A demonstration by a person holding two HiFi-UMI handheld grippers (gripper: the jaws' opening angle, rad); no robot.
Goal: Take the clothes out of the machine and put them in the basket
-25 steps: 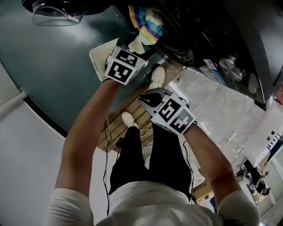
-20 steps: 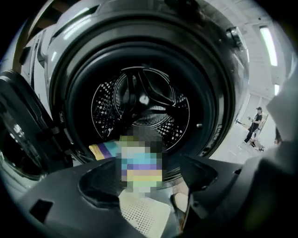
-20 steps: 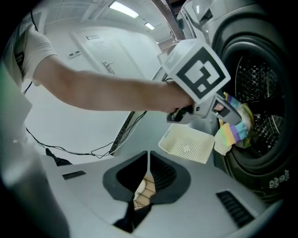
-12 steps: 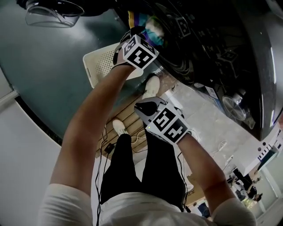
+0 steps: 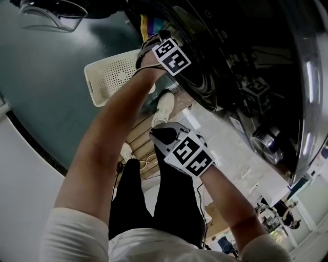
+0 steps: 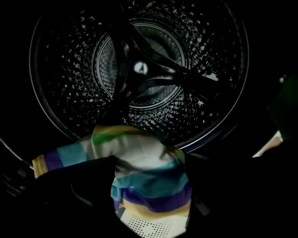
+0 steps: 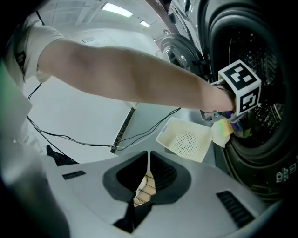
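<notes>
A striped cloth (image 6: pixel 149 186) in green, white, teal, purple and yellow hangs over the lip of the washing machine's drum (image 6: pixel 139 69). My left gripper (image 6: pixel 149 167) is at the door opening with its jaws opening, one dark jaw on each side of the cloth; the pads are not seen pressing on it. In the head view my left gripper (image 5: pixel 154 41) reaches into the machine (image 5: pixel 230 61). The white perforated basket (image 5: pixel 110 79) stands on the floor below the opening. My right gripper (image 5: pixel 163 135) hangs back over the person's legs, shut and empty.
The machine's open door with its glass bowl (image 5: pixel 48 13) is at the top left. The person's shoes (image 5: pixel 164 105) stand on a slatted wooden board (image 5: pixel 138 135), with cables beside them. A second machine front (image 5: pixel 266 143) stands to the right.
My left gripper has moved from over the basket up to the machine's opening and around the striped cloth. My right gripper has drifted a little down and left in view.
</notes>
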